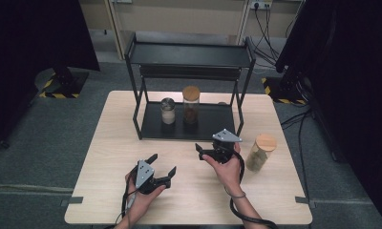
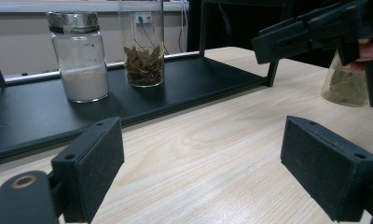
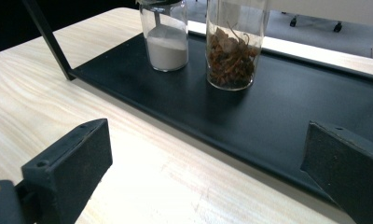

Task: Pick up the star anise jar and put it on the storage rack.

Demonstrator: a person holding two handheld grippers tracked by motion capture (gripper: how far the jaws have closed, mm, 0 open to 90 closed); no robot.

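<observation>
Both my claws gape wide over the table (image 1: 108,157), gripping nothing: left claw (image 1: 161,165), right claw (image 1: 217,149). The jar (image 1: 260,152) stands just right of my right claw.

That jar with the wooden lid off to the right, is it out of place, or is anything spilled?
Nothing is spilled or tipped. The cork-lidded jar stands upright on the bare table, outside the black rack, where the white-powder jar and brown-spice jar stand.
</observation>
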